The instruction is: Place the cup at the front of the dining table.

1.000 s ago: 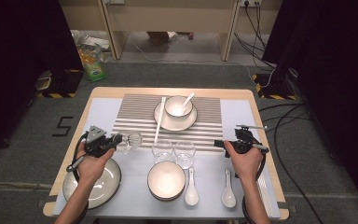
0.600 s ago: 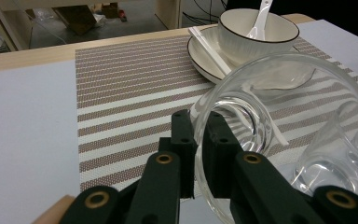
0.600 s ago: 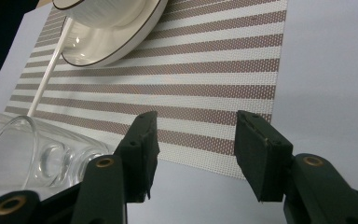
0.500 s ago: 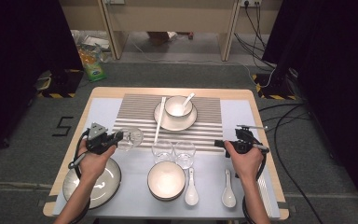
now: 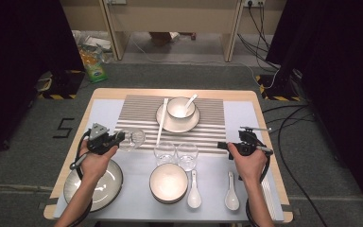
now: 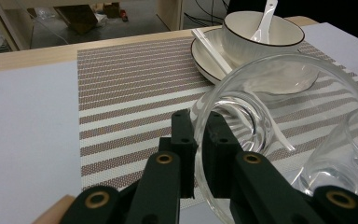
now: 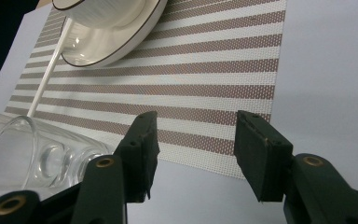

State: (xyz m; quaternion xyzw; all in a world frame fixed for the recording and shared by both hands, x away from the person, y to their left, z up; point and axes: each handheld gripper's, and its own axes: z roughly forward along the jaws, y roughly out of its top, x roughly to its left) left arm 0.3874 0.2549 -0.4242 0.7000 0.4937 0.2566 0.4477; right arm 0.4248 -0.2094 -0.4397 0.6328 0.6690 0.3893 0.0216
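Observation:
My left gripper [image 5: 118,138] is shut on the rim of a clear drinking glass [image 5: 133,138], which hangs tilted on its side over the left edge of the striped placemat [image 5: 139,113]. In the left gripper view the jaws [image 6: 199,140] pinch the glass wall [image 6: 279,126], one pad inside and one outside. At the table's right side my right gripper [image 5: 220,145] points left, open and holding nothing. The right gripper view shows its jaws [image 7: 193,144] apart over the mat's near edge.
Two upright glasses [image 5: 164,152] [image 5: 187,154] stand mid-table. A bowl with a spoon [image 5: 180,108] sits on a saucer at the back, with white chopsticks [image 5: 161,120] beside it. Near the front are a bowl [image 5: 168,182], two spoons [image 5: 194,191] [image 5: 231,195] and a plate [image 5: 106,189].

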